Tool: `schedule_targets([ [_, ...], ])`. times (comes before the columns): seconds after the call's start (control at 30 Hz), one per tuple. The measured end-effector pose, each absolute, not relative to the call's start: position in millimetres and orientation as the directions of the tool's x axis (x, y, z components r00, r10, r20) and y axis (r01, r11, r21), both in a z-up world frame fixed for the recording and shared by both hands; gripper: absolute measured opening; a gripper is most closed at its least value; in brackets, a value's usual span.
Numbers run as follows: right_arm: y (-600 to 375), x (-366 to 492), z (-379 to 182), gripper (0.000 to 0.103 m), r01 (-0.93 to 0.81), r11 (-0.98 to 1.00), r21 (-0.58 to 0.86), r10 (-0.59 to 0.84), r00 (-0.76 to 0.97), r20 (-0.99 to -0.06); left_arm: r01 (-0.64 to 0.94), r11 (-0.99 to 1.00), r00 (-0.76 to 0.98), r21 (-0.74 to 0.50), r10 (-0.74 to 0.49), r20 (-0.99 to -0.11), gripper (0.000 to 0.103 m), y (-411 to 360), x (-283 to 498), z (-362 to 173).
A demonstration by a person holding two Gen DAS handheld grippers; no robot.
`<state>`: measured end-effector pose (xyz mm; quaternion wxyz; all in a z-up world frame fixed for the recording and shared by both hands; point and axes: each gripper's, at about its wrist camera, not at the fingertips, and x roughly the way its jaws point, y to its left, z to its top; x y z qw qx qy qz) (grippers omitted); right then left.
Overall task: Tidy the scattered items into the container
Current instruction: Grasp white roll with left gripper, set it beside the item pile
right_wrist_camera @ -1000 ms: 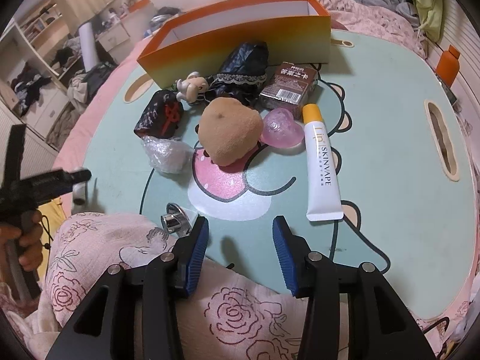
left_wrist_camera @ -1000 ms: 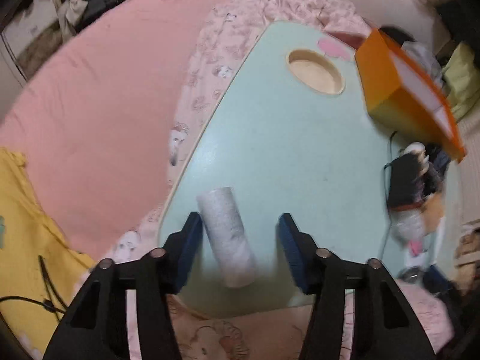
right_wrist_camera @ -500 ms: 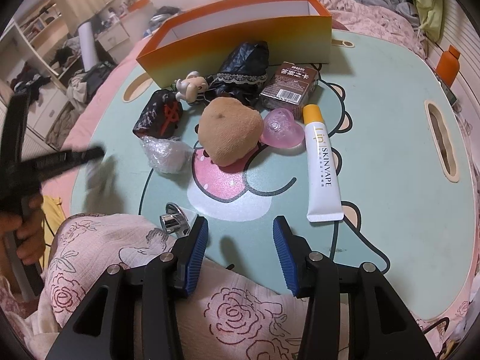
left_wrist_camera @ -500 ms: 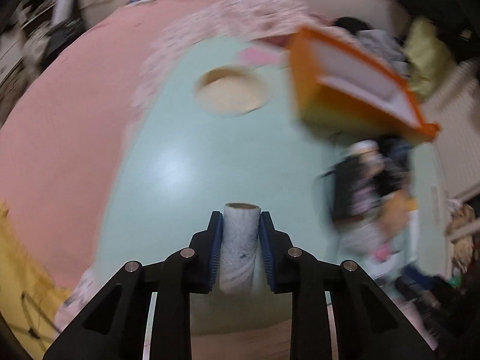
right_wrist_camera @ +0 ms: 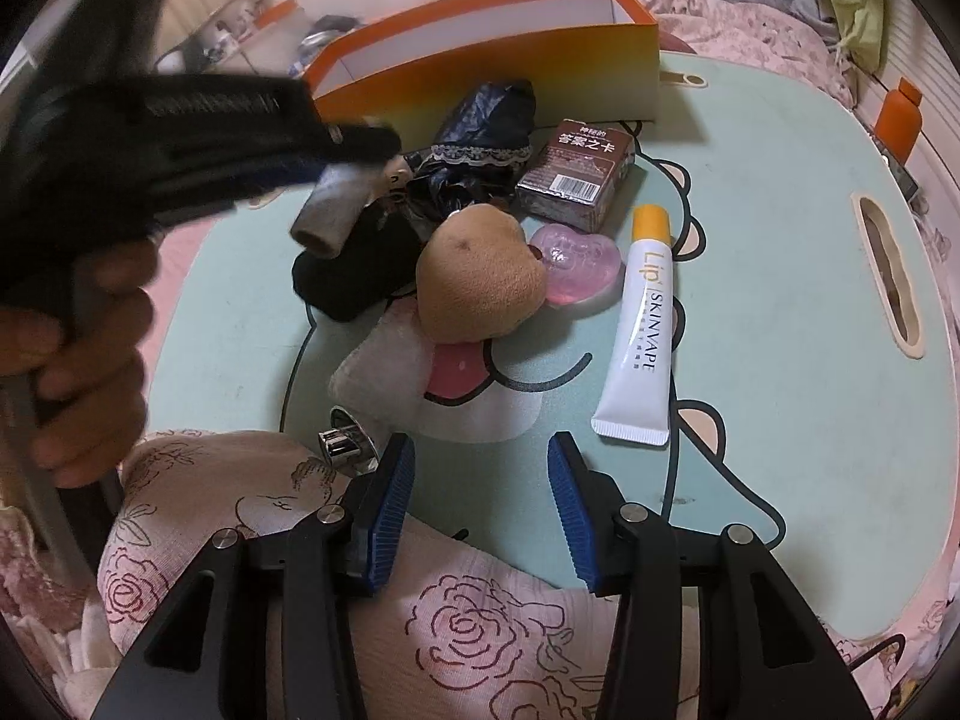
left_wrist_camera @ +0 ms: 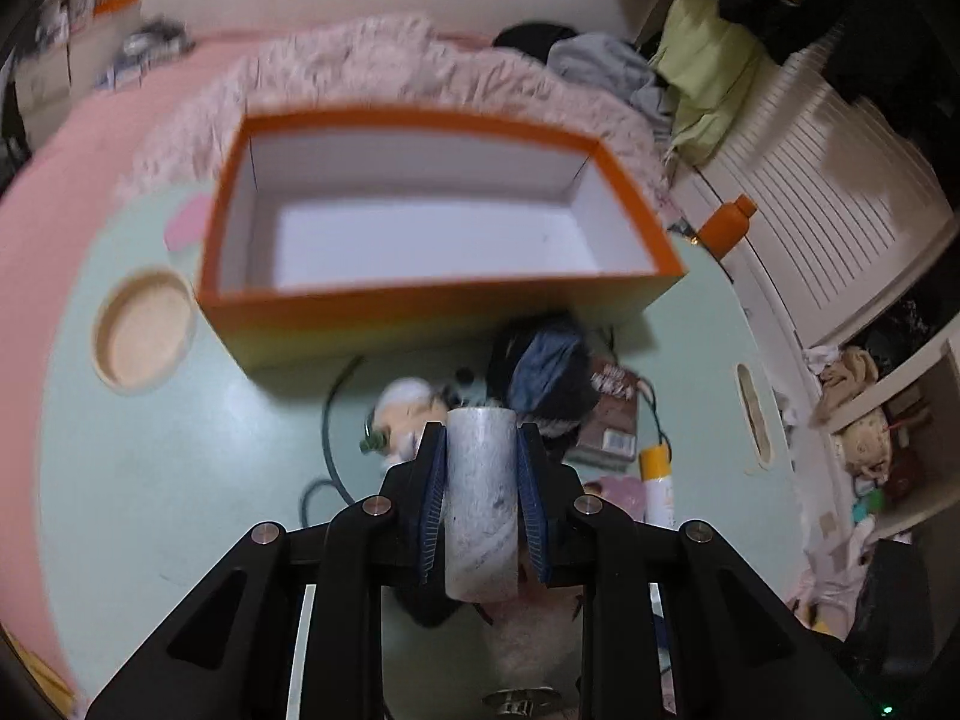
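My left gripper point(left_wrist_camera: 480, 450) is shut on a white paper roll point(left_wrist_camera: 480, 498) and holds it in the air above the scattered items, short of the orange box point(left_wrist_camera: 420, 306), whose white inside looks empty. In the right wrist view the left gripper point(right_wrist_camera: 360, 144) carries the roll point(right_wrist_camera: 330, 210) over the pile. My right gripper point(right_wrist_camera: 480, 480) is open and empty at the table's near edge. On the table lie a brown plush point(right_wrist_camera: 474, 276), a pink heart point(right_wrist_camera: 576, 264), a white cream tube point(right_wrist_camera: 642, 336), a brown card box point(right_wrist_camera: 576, 174) and a dark bundle point(right_wrist_camera: 480, 120).
The table is a mint green cartoon-print top point(right_wrist_camera: 780, 300) with a round cup recess point(left_wrist_camera: 144, 330). A small metal cap point(right_wrist_camera: 339, 444) lies by a floral quilt point(right_wrist_camera: 450, 600) at the near edge. An orange bottle point(right_wrist_camera: 900, 117) stands at the far right. Bedding surrounds the table.
My left gripper closed on the paper roll, lifted it off the table's left end and swung right over the pile, facing the orange box. My right gripper stayed still and open.
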<state>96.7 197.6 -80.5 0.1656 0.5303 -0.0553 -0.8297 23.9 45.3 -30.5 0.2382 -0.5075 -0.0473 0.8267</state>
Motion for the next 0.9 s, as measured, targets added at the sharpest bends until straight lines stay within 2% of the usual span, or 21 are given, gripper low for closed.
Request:
schedule_targets([
  [0.17, 198.5, 94.6, -81.5, 0.047, 0.209, -0.938, 0.277, -0.339, -0.384, -0.859, -0.329, -0.889, -0.371, -0.317, 0.431, -0.823, 0.027, 40.0, 13.9, -35.0],
  [0.23, 199.1, 94.0, -81.5, 0.047, 0.209, -0.938, 0.277, -0.340, -0.383, -0.859, -0.321, -0.892, -0.374, -0.319, 0.428, -0.822, 0.046, 38.3, 12.9, -34.6],
  [0.37, 200.0, 93.7, -81.4, 0.047, 0.208, -0.938, 0.279, -0.340, -0.384, -0.858, -0.352, -0.852, -0.398, -0.386, 0.510, -0.763, 0.050, 23.9, 19.5, -15.2],
  [0.47, 200.9, 93.4, -81.5, 0.047, 0.209, -0.938, 0.277, -0.339, -0.385, -0.858, -0.357, -0.822, -0.447, -0.443, 0.567, -0.692, 0.060, -6.9, 28.2, 10.2],
  [0.6, 201.9, 94.0, -81.9, 0.047, 0.209, -0.938, 0.277, -0.339, -0.386, -0.858, -0.273, -0.912, -0.512, -0.307, 0.408, -0.756, 0.063, -50.4, 34.9, 16.4],
  [0.73, 203.8, 93.5, -82.4, 0.047, 0.208, -0.939, 0.274, -0.336, -0.388, -0.858, -0.157, -0.966, -0.495, -0.207, 0.258, -0.830, 0.063, -90.7, 47.0, -13.3],
  [0.9, 194.3, 93.2, -80.6, 0.047, 0.206, -0.944, 0.258, -0.321, -0.396, -0.860, -0.230, -0.947, -0.396, -0.224, 0.301, -0.867, 0.063, -83.9, 66.4, -42.0],
])
